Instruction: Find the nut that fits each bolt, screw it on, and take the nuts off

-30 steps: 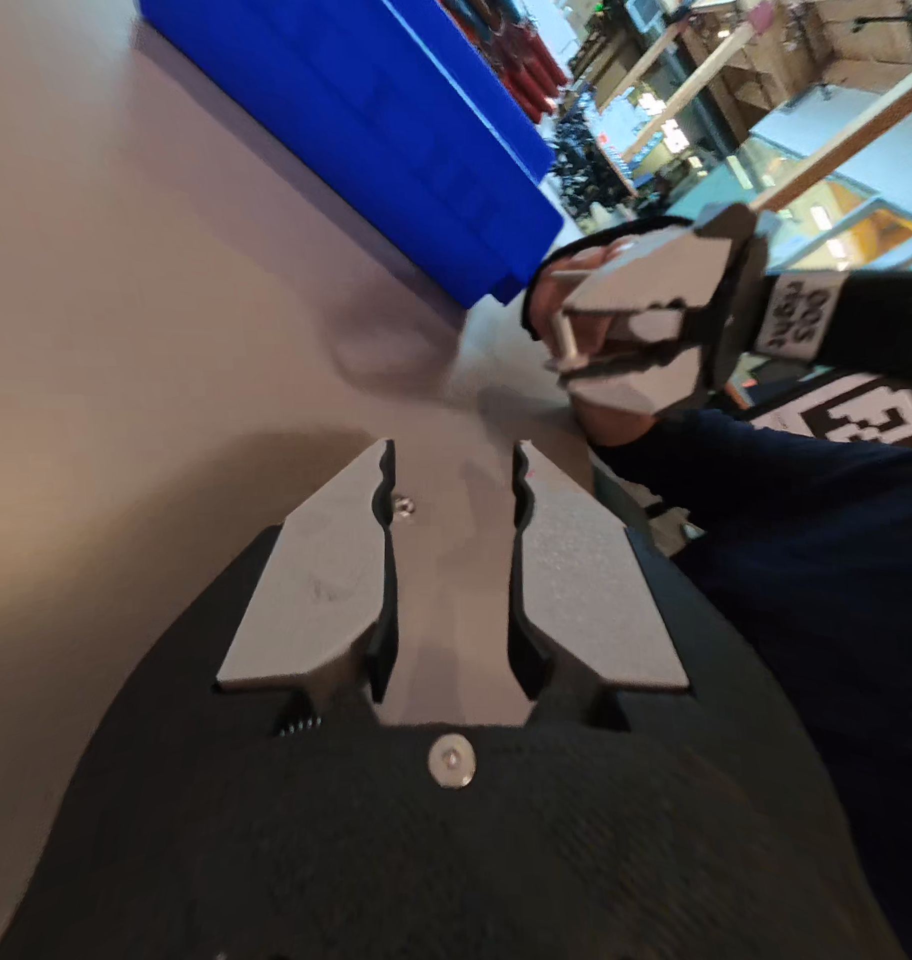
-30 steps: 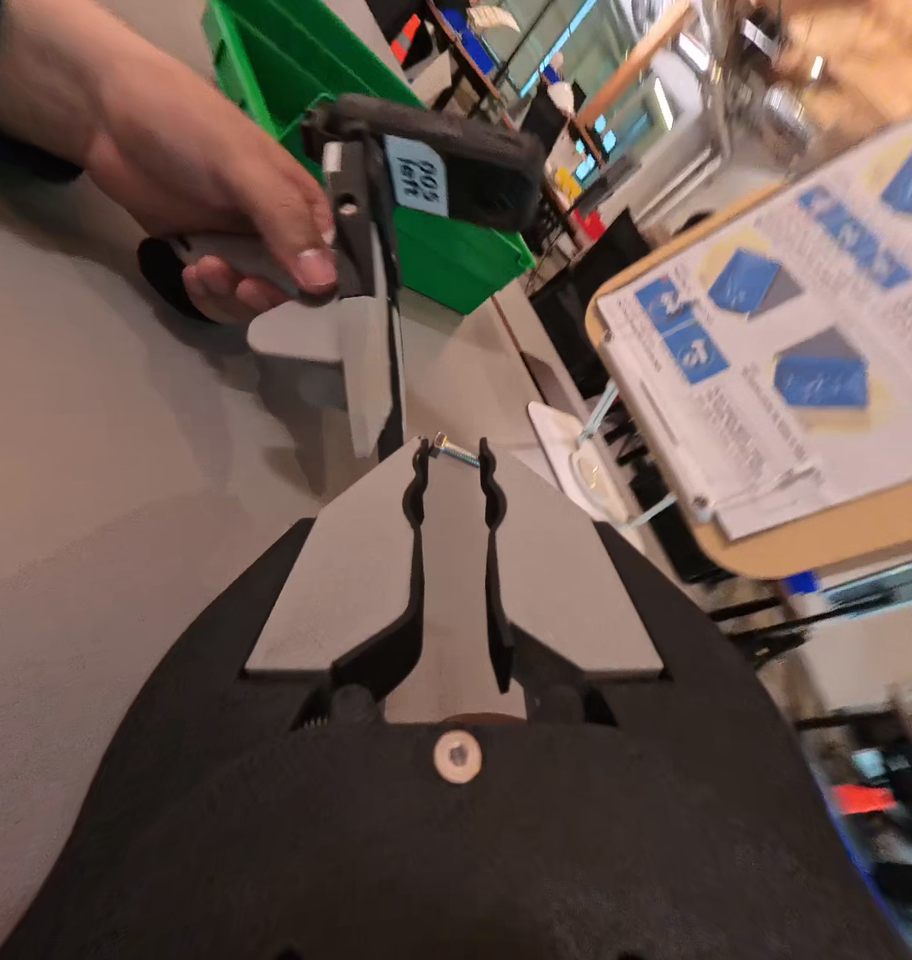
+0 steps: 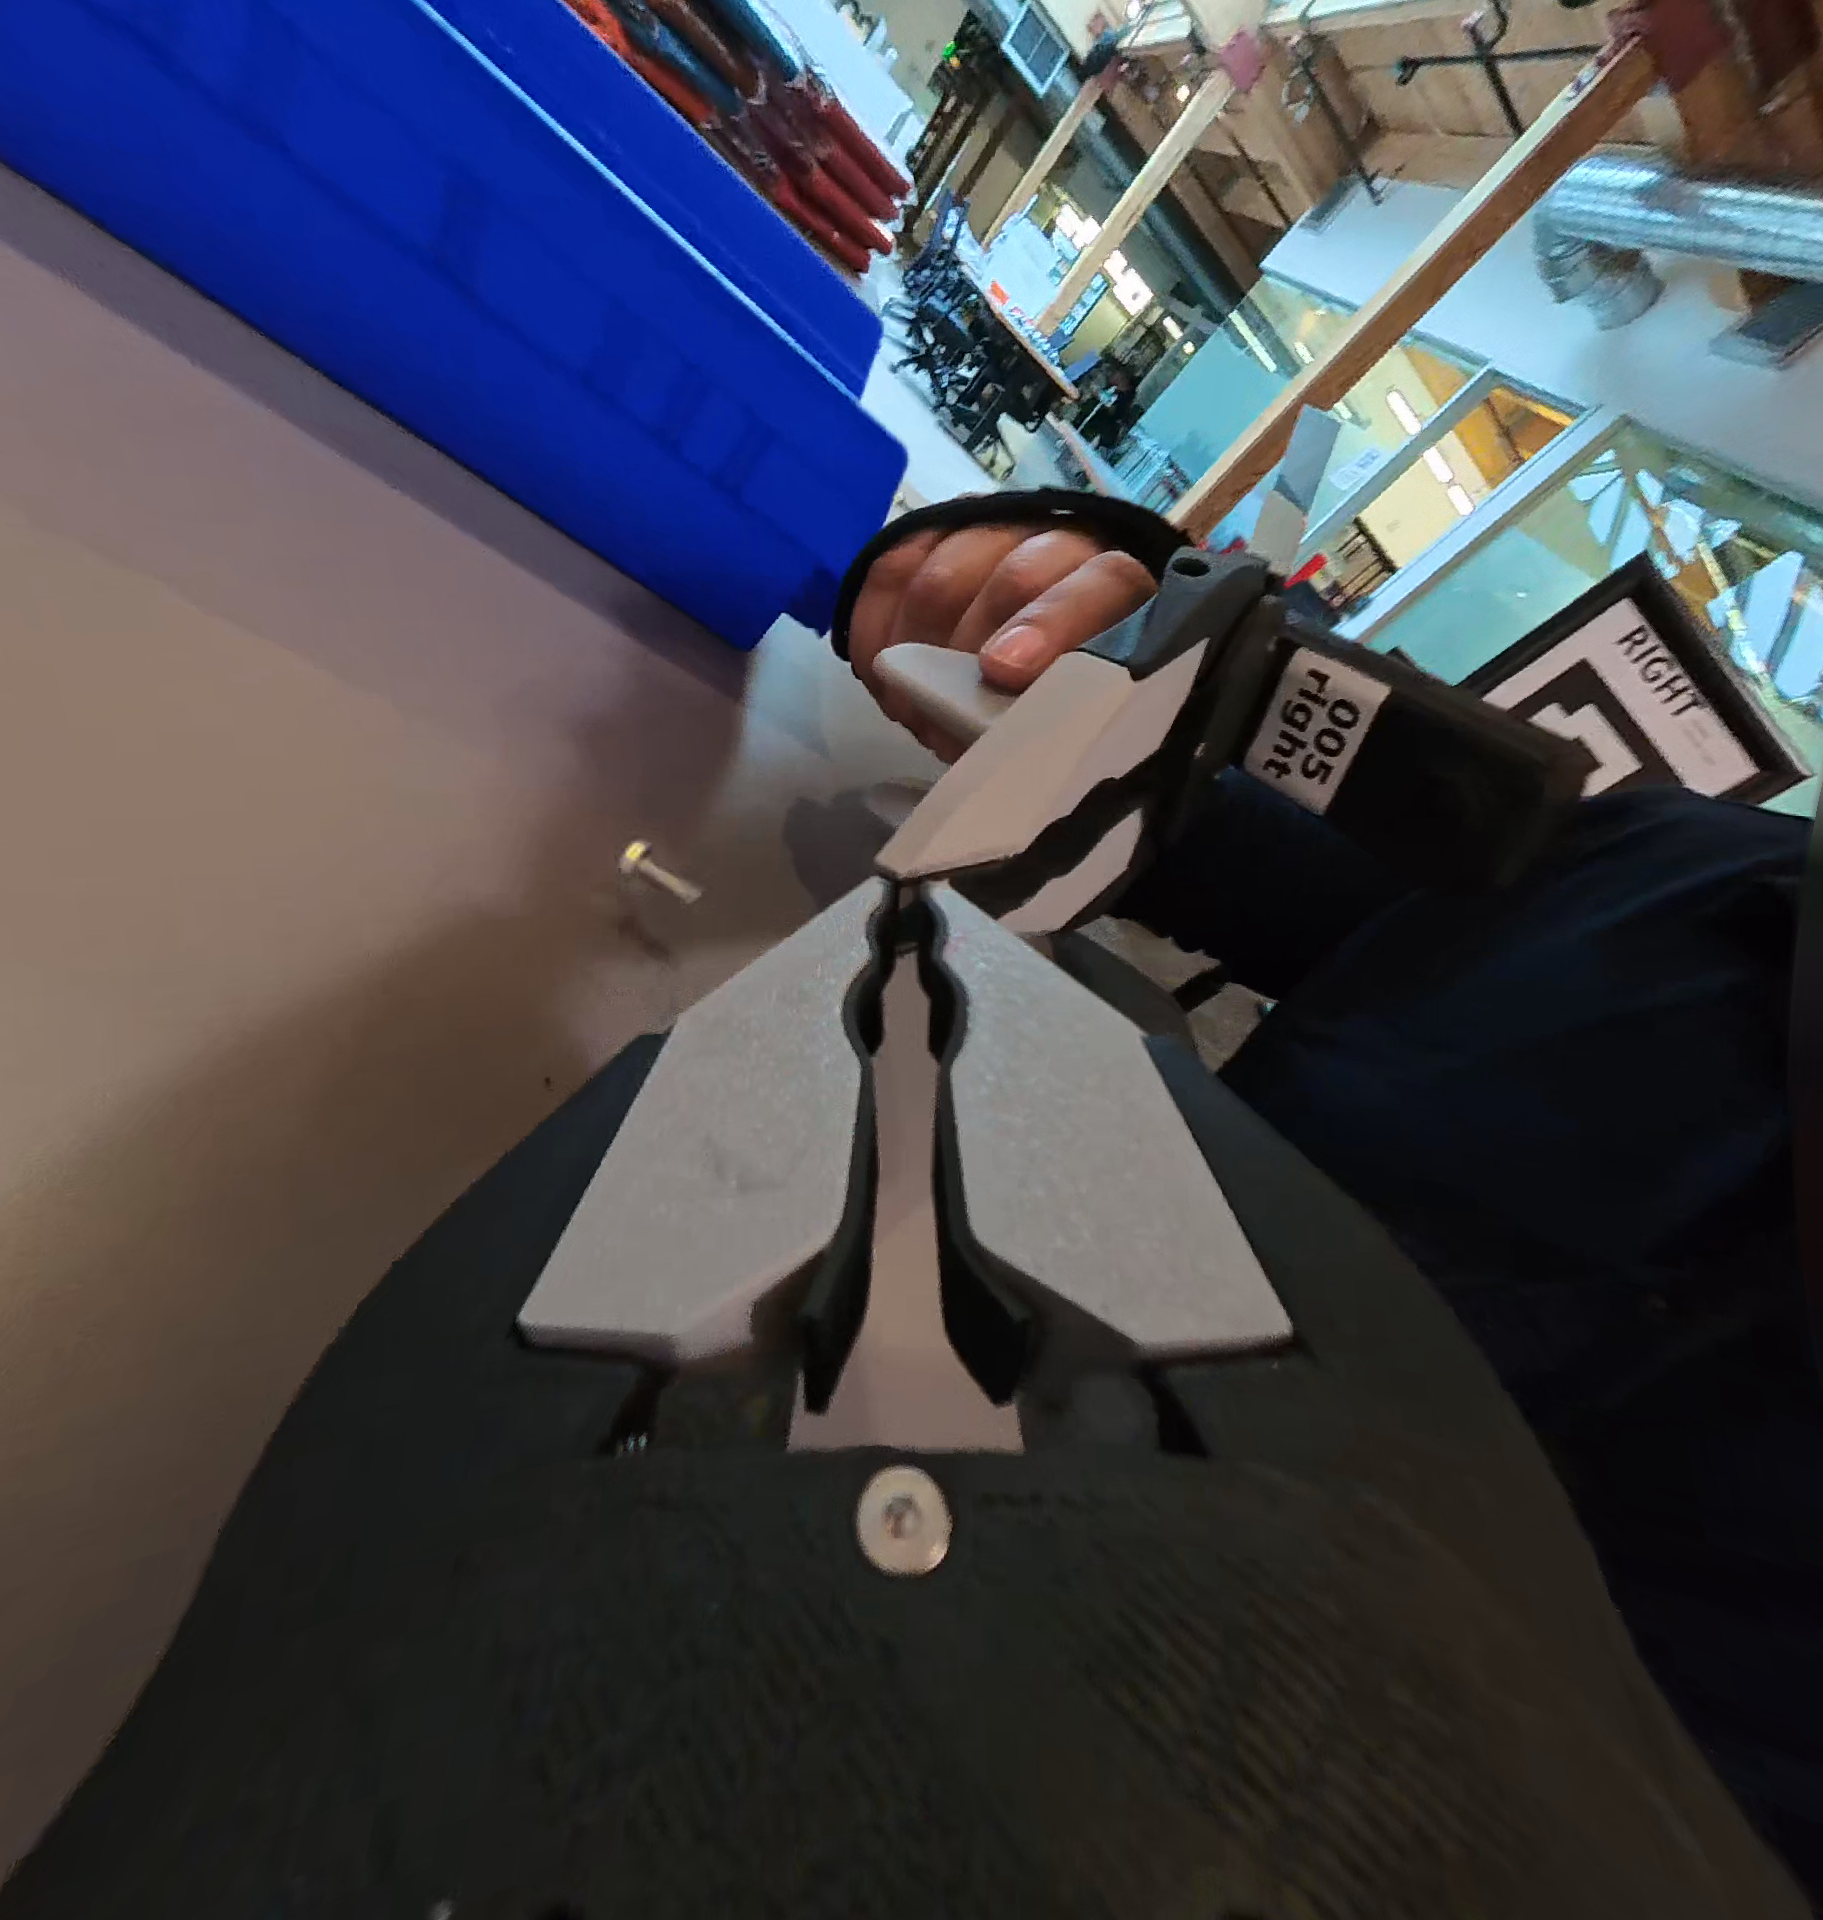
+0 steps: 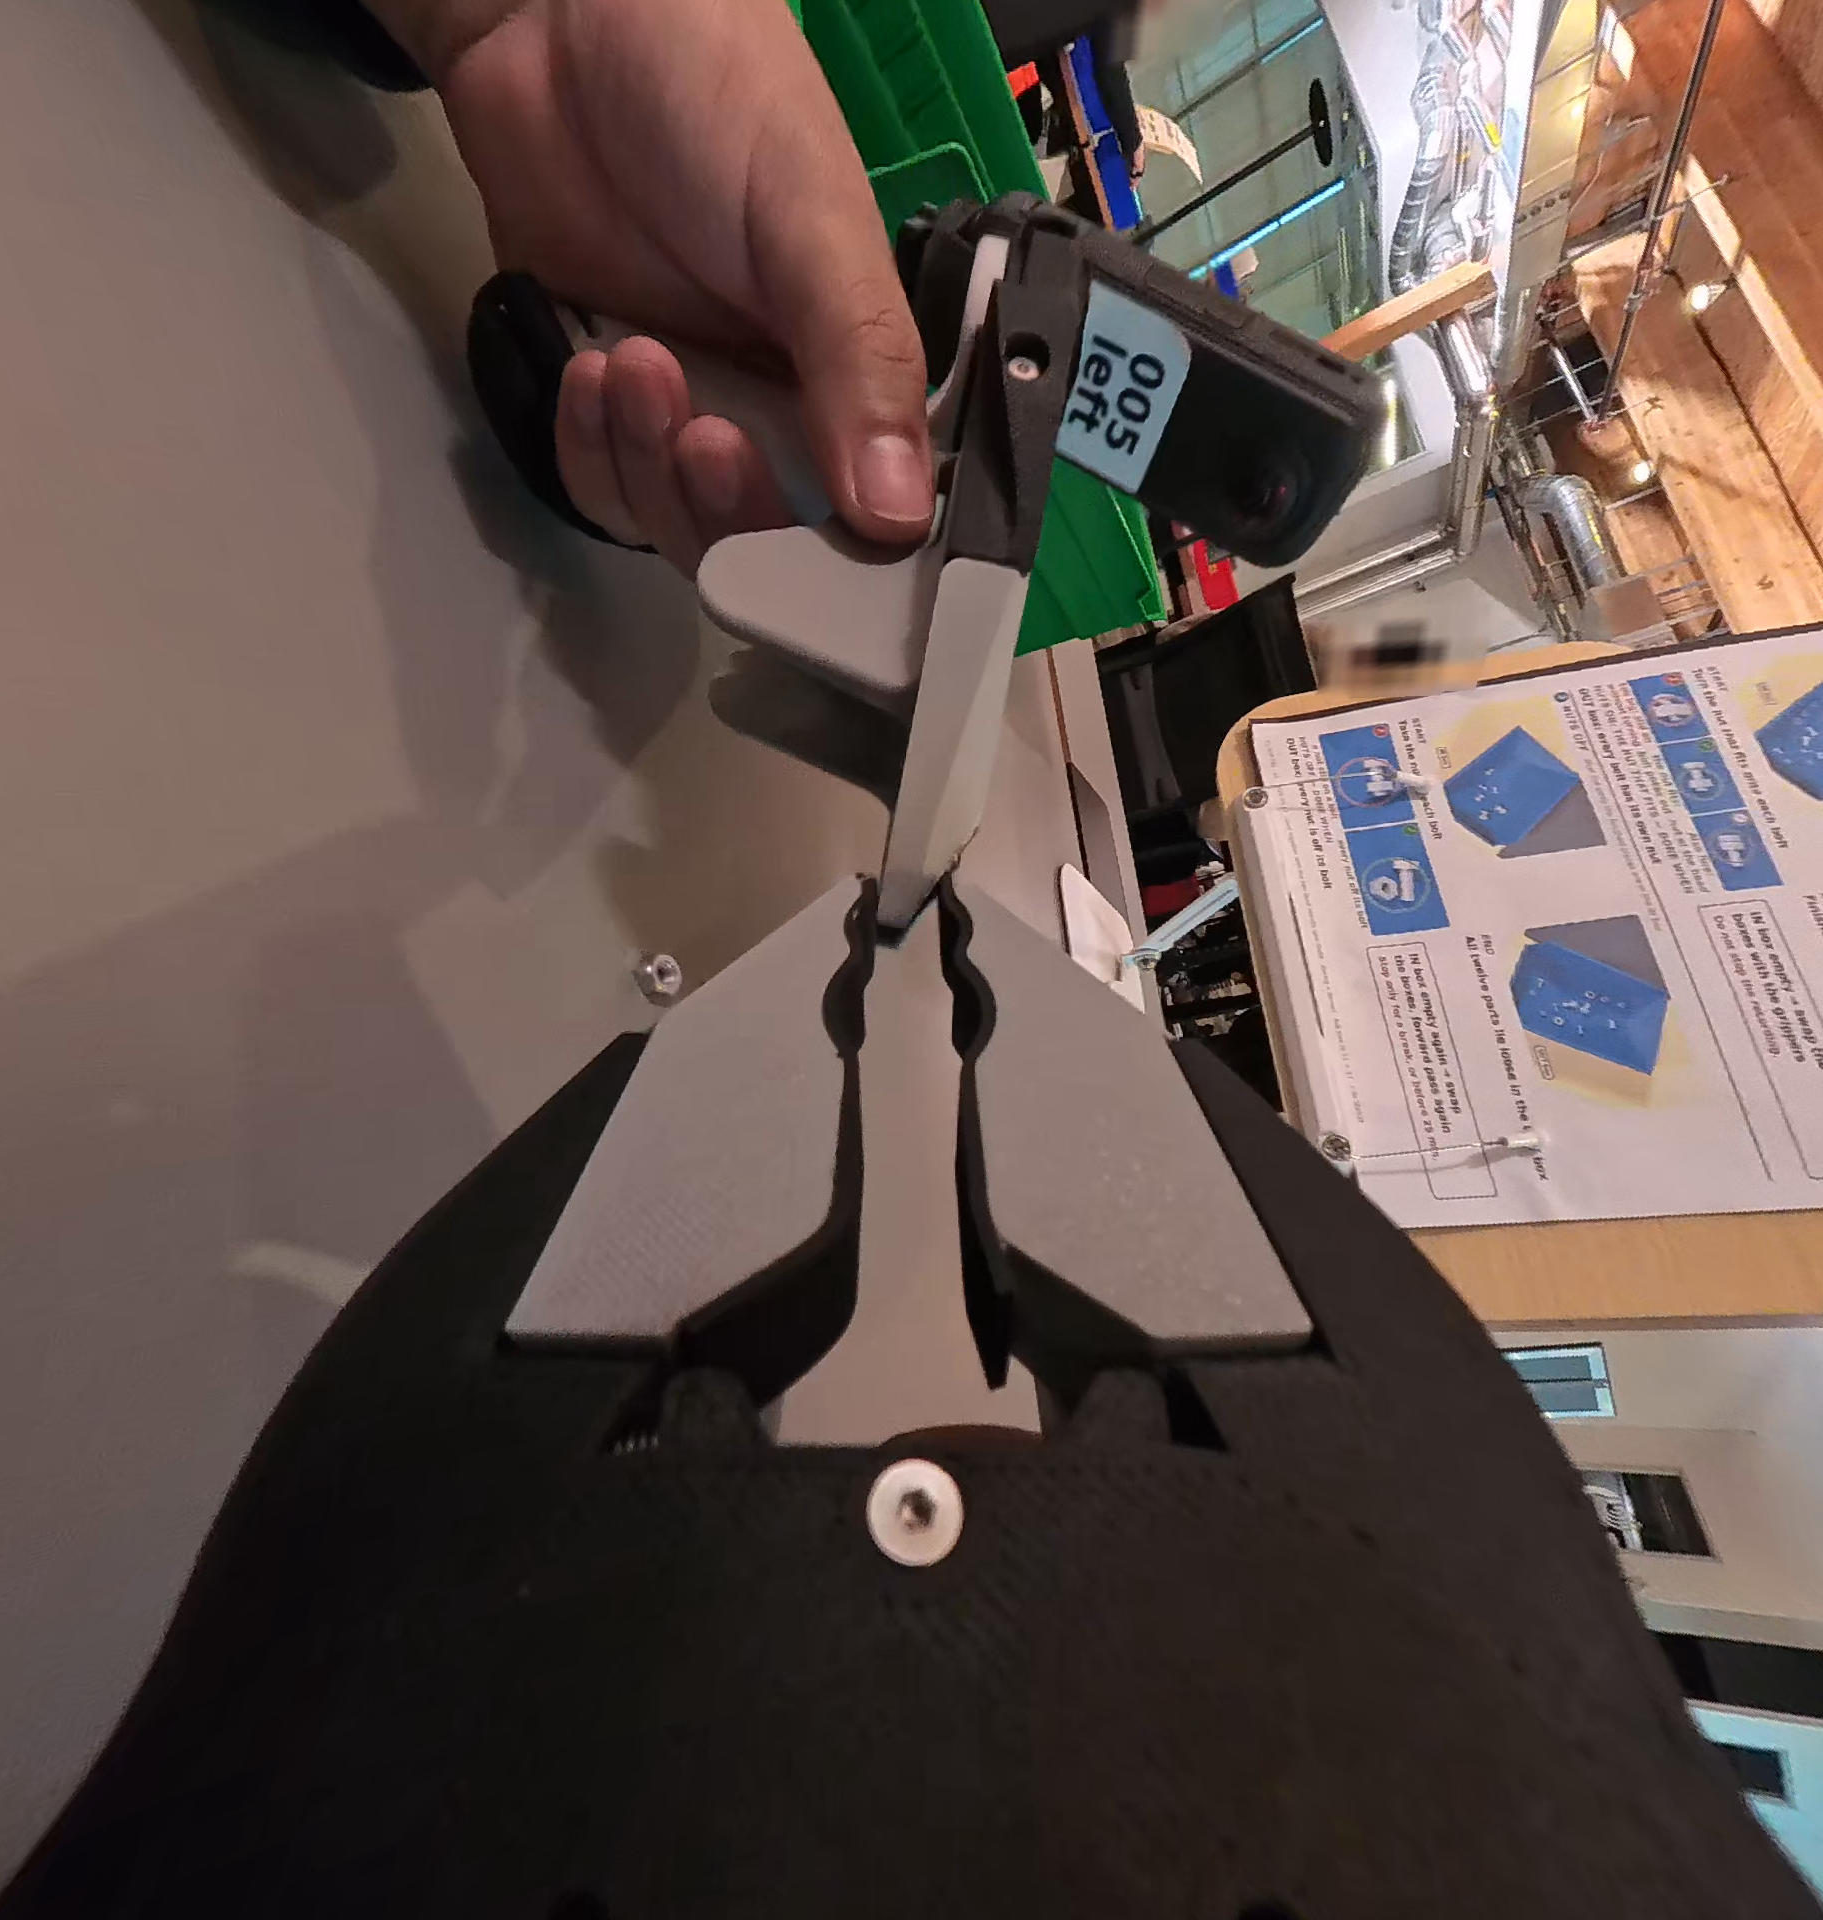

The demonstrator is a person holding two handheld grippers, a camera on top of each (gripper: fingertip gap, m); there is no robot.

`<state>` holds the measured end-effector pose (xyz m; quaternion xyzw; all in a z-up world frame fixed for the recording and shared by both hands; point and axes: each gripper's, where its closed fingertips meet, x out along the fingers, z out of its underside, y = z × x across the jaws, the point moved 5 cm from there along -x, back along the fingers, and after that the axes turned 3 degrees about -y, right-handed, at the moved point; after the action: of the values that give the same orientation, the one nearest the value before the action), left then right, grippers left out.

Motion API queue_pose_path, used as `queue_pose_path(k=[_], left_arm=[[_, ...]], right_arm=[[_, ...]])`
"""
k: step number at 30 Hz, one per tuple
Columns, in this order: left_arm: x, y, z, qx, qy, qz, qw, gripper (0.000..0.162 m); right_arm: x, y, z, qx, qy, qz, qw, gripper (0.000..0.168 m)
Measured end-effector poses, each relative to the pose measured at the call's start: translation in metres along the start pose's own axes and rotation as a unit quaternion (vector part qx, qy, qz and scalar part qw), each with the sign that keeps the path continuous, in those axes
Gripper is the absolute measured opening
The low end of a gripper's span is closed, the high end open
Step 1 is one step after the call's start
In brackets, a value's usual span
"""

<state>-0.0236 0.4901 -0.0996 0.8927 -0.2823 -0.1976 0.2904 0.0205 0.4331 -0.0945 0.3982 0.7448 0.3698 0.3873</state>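
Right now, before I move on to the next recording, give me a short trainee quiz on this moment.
1. True or false: the bolt lies inside the blue bin.
2. In the right wrist view, what colour is the bin behind the left gripper? A red, B green, C yellow.
3. Which small part lies on the table just left of the right gripper?

Key
1. False: it lies on the bare table, clear of the blue bin.
2. B.
3. A nut.
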Motion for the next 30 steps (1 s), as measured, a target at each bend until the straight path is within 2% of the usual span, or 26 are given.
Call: queue_pose_path(k=[4,8,11,17,19,21,24,27,30], left_arm=[[-0.012,-0.018,-0.003,0.013,0.010,-0.078,0.997,0.000],[-0.020,-0.023,-0.004,-0.007,0.023,-0.078,0.997,0.000],[-0.018,-0.025,-0.003,-0.008,0.015,-0.086,0.996,0.000],[-0.014,-0.027,0.003,0.018,-0.012,-0.120,0.993,0.003],[-0.013,-0.029,0.005,0.021,-0.023,-0.133,0.991,0.006],[-0.012,-0.030,0.007,0.025,-0.030,-0.144,0.989,0.011],[-0.012,-0.030,0.009,0.037,-0.037,-0.160,0.986,0.014],[-0.012,-0.028,0.011,0.045,-0.045,-0.166,0.984,0.014],[-0.009,-0.028,0.013,0.045,-0.053,-0.165,0.984,0.014]], right_arm=[[0.005,0.004,0.017,0.030,-0.027,-0.004,0.999,0.000],[0.005,0.016,0.044,0.179,-0.048,-0.029,0.982,0.006],[0.007,0.021,0.058,0.243,-0.064,-0.029,0.967,0.010],[0.005,0.034,0.054,0.309,-0.053,-0.007,0.949,0.009],[0.002,0.037,0.053,0.332,-0.066,0.002,0.941,0.013],[-0.008,0.035,0.050,0.360,-0.082,-0.004,0.929,0.018],[-0.036,0.019,0.047,0.399,-0.107,-0.043,0.910,0.016],[-0.068,-0.003,0.057,0.385,-0.161,-0.112,0.902,0.013],[-0.090,-0.015,0.075,0.304,-0.258,-0.156,0.904,0.014]])
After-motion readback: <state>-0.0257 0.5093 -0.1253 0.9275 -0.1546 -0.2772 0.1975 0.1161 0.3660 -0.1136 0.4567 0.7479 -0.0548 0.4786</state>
